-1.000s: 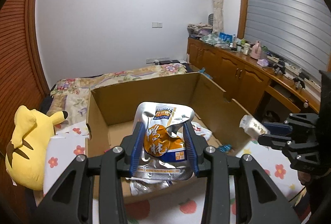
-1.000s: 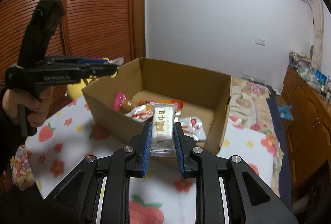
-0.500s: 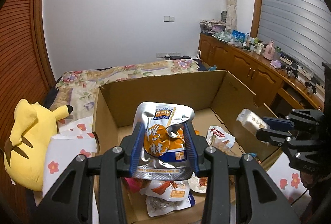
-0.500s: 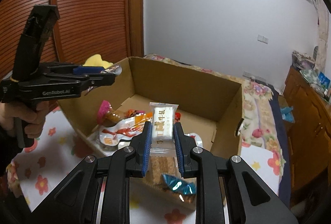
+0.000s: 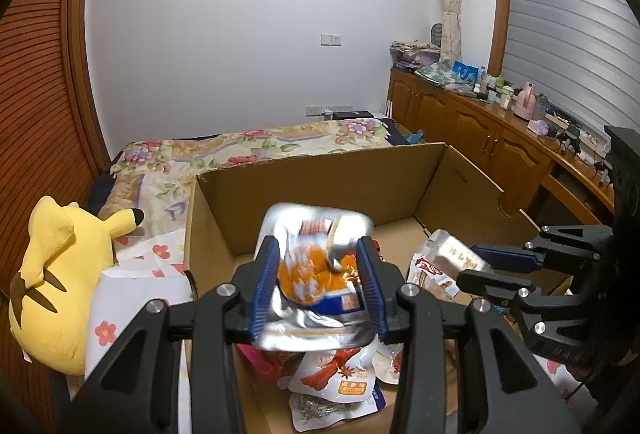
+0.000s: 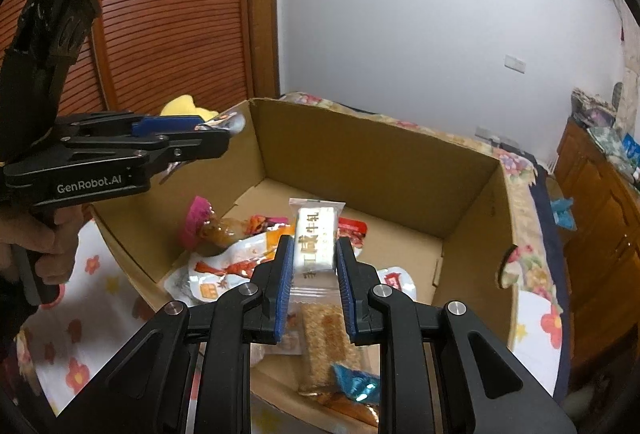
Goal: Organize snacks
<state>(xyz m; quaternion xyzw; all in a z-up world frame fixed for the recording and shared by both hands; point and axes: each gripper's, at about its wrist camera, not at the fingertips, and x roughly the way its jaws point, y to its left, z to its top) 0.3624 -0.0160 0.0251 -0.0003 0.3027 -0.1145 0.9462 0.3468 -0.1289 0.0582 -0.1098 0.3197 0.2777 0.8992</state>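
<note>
Midway through sorting snacks into a cardboard box [image 5: 320, 177] on a flowered tablecloth [image 6: 92, 286]. Pinched at its sides in the left gripper [image 5: 318, 248] and held in the air above the near left part of the box: a foil pouch [image 5: 312, 274], print blurred. Clamped in the nearly closed right gripper [image 6: 315, 240] above the near right part: a slim white packet [image 6: 316, 226], standing upright between the pads. Already lying on the box floor, crowded toward the near side: a red-printed pouch [image 6: 224, 270], a cereal bar [image 6: 328, 338], a blue-wrapped sweet [image 6: 356, 382] and several more packets. By that count, well under way, with at least these two pieces yet to be let go; no telling how many remain outside the views. Plenty of bare cardboard toward the far wall for dropping. Worth minding: the tall side walls of the box just left and right of the two tools, and the closeness of the tools to each other. Beyond the box on the left, a yellow plush toy [image 5: 60, 274]; behind, a bed [image 5: 240, 149].
</note>
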